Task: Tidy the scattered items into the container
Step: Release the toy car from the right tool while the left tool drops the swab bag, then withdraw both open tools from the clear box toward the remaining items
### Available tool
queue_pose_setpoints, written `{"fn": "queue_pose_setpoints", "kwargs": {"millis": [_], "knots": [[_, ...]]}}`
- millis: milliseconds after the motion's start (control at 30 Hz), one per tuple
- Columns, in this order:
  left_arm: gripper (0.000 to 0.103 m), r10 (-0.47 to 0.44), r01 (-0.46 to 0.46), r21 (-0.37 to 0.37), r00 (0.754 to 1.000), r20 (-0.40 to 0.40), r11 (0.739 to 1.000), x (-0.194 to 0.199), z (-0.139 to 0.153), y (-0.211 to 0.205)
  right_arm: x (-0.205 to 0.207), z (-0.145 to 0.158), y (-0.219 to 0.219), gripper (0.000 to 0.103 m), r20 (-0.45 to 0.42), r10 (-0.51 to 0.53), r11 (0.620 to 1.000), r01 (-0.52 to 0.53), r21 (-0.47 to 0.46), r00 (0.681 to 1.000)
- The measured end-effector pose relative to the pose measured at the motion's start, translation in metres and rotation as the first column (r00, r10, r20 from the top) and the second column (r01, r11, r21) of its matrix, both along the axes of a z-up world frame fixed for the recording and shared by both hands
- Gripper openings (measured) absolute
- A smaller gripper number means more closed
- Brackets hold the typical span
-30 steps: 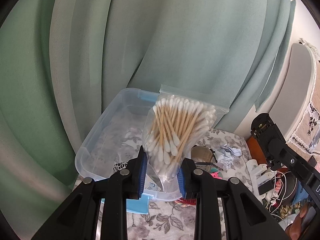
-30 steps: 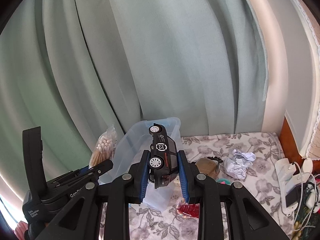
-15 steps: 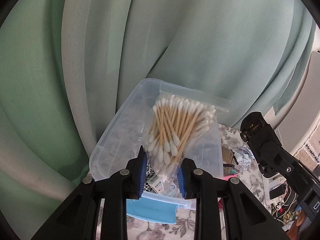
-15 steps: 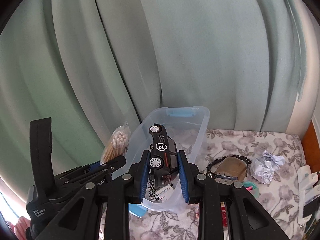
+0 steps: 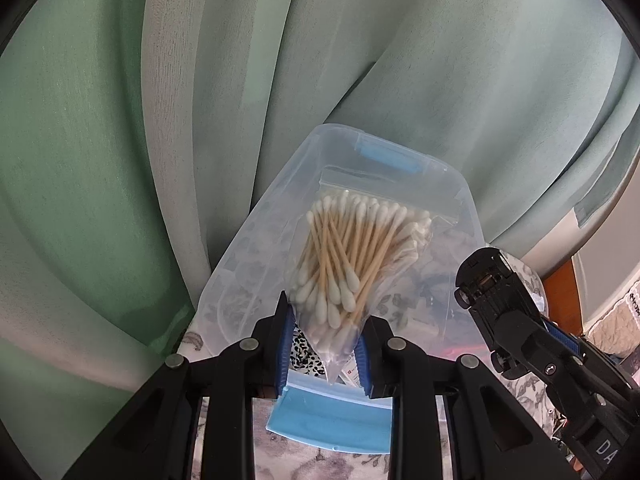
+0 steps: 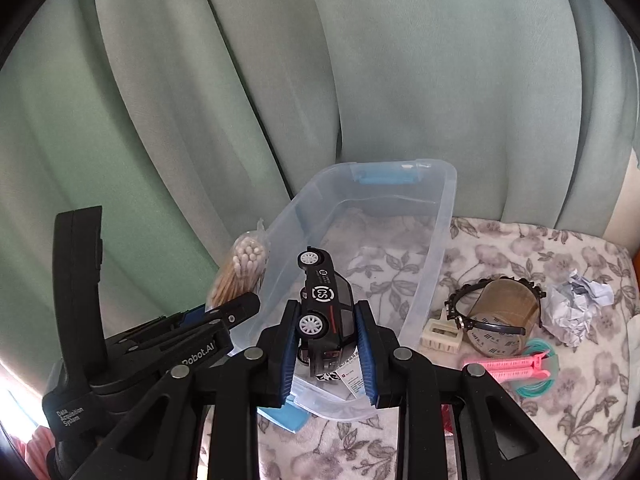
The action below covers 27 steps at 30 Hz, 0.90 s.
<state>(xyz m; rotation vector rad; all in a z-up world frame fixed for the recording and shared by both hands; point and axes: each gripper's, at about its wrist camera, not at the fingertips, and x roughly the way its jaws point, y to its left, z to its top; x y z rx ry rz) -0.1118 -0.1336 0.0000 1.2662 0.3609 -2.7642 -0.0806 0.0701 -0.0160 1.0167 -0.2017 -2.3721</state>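
My left gripper [image 5: 325, 344] is shut on a clear zip bag of cotton swabs [image 5: 356, 264], held upright over the near end of the clear plastic container [image 5: 256, 240]. That container [image 6: 440, 248] has blue latches and lies on a floral cloth. My right gripper [image 6: 326, 344] is shut on a black toy car [image 6: 324, 308], nose up, above the container's near end. In the left wrist view the toy car [image 5: 486, 280] hangs at the right. In the right wrist view the swab bag [image 6: 240, 276] shows just left of the container wall. A few small packets lie on the container's floor.
On the floral cloth right of the container lie a tape roll with a black hair hoop [image 6: 500, 316], a crumpled paper ball [image 6: 576, 304], pink clips [image 6: 512, 368] on a teal ring, and a small cream box [image 6: 440, 336]. Green curtains [image 6: 280, 100] hang close behind.
Both grippers have moved forward and down toward the container, which now looks larger and nearer. The swab bag and the toy car stay gripped.
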Motion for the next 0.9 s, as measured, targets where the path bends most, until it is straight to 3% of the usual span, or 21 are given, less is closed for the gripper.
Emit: {"fn": "queue_pose_setpoints", "kwargs": {"millis": [333, 400, 567, 733, 900], "knots": [[0.031, 0.004, -0.005, 0.034, 1.0, 0.017, 0.999, -0.004, -0.007, -0.002, -0.004, -0.008, -0.011, 0.032, 0.021, 0.019, 0.999, -0.019, 0.036, 1.0], [0.038, 0.003, -0.004, 0.039, 1.0, 0.014, 0.999, -0.008, -0.006, -0.005, -0.004, -0.009, -0.012, 0.033, 0.025, 0.021, 0.999, -0.022, 0.045, 0.999], [0.054, 0.007, -0.007, 0.051, 1.0, -0.003, 0.999, -0.007, -0.001, -0.018, -0.002, -0.01, -0.015, 0.048, 0.028, 0.02, 0.998, -0.022, 0.059, 0.999], [0.062, 0.009, -0.008, 0.068, 1.0, -0.002, 0.998, -0.006, -0.003, -0.019, 0.001, -0.008, -0.014, 0.059, 0.022, 0.017, 0.998, -0.018, 0.064, 1.0], [0.063, 0.02, -0.02, 0.08, 1.0, -0.001, 0.997, -0.007, 0.0, -0.021, 0.004, -0.007, -0.01, 0.07, 0.018, 0.002, 0.997, -0.003, 0.076, 1.0]]}}
